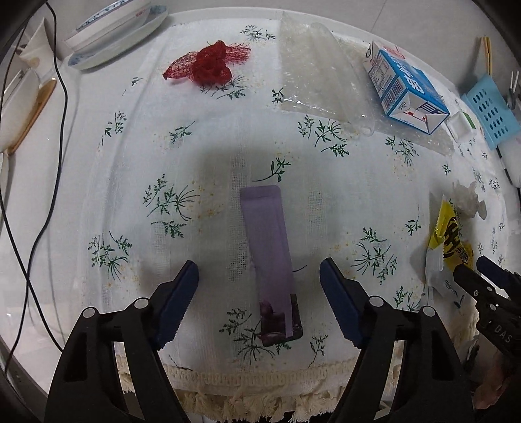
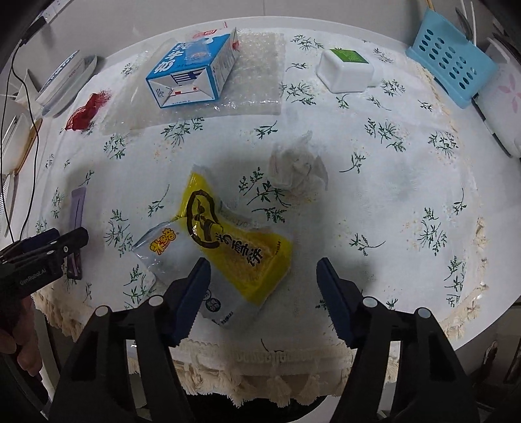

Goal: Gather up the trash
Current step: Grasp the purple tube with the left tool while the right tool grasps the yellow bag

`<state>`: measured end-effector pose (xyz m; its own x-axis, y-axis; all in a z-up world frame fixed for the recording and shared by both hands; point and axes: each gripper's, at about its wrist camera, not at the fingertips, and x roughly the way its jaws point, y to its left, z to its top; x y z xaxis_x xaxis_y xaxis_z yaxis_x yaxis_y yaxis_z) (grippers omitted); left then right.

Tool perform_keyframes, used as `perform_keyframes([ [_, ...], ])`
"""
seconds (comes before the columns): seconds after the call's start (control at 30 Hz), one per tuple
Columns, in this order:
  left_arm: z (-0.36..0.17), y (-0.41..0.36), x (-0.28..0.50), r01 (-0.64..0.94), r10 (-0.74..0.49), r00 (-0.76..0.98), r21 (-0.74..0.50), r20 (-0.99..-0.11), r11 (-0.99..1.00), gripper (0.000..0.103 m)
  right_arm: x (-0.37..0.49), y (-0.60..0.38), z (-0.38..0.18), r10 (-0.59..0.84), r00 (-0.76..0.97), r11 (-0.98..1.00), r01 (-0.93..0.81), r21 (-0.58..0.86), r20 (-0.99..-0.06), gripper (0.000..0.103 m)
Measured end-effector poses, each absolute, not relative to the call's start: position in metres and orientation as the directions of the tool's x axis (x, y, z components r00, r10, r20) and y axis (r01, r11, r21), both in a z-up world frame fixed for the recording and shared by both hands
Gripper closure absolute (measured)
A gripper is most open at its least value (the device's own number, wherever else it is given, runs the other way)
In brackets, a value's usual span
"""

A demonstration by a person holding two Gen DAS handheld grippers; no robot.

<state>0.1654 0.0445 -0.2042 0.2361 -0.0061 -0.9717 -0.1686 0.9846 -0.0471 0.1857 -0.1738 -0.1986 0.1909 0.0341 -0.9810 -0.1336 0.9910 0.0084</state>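
Note:
A flat purple wrapper (image 1: 272, 253) lies on the floral tablecloth, between the fingers of my open left gripper (image 1: 259, 271), which is empty above it. It shows in the right wrist view (image 2: 76, 221) too. A yellow snack bag (image 2: 234, 237) lies over a white packet (image 2: 169, 252) under my open right gripper (image 2: 263, 270), which is empty. A crumpled tissue (image 2: 298, 169) lies just beyond. A blue milk carton (image 2: 192, 73) lies on bubble wrap (image 2: 257, 75) at the back. A red net (image 1: 206, 63) lies far left.
Stacked plates (image 1: 114, 31) and a black cable (image 1: 49, 182) are at the left. A white box with a green lid (image 2: 345, 70) and a blue perforated basket (image 2: 451, 71) stand at the back right. The tablecloth's fringed edge (image 2: 270, 367) is close below.

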Motion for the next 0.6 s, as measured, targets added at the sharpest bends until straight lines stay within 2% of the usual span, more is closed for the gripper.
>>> perform_keyframes([
  [0.13, -0.205, 0.046, 0.168, -0.180, 0.020, 0.228, -0.022, -0.973, 0.983, 0.039, 0.189, -0.175, -0.203, 0.046, 0.171, 0.993, -0.112, 0.027, -0.984, 0.054],
  [0.33, -0.201, 0.053, 0.168, -0.198, 0.052, 0.201, 0.012, -0.978, 0.980, 0.064, 0.190, -0.170, -0.206, 0.033, 0.158, 0.994, -0.111, 0.015, -0.987, 0.070],
  [0.47, -0.200, 0.061, 0.162, -0.211, 0.042, 0.196, 0.000, -0.980, 0.978, 0.082, 0.190, -0.172, -0.205, 0.031, 0.161, 0.995, -0.103, 0.014, -0.987, 0.077],
  [0.6, -0.201, 0.071, 0.154, -0.212, 0.021, 0.211, -0.024, -0.977, 0.977, 0.084, 0.191, -0.176, -0.204, 0.040, 0.162, 0.996, -0.088, 0.026, -0.986, 0.080],
])
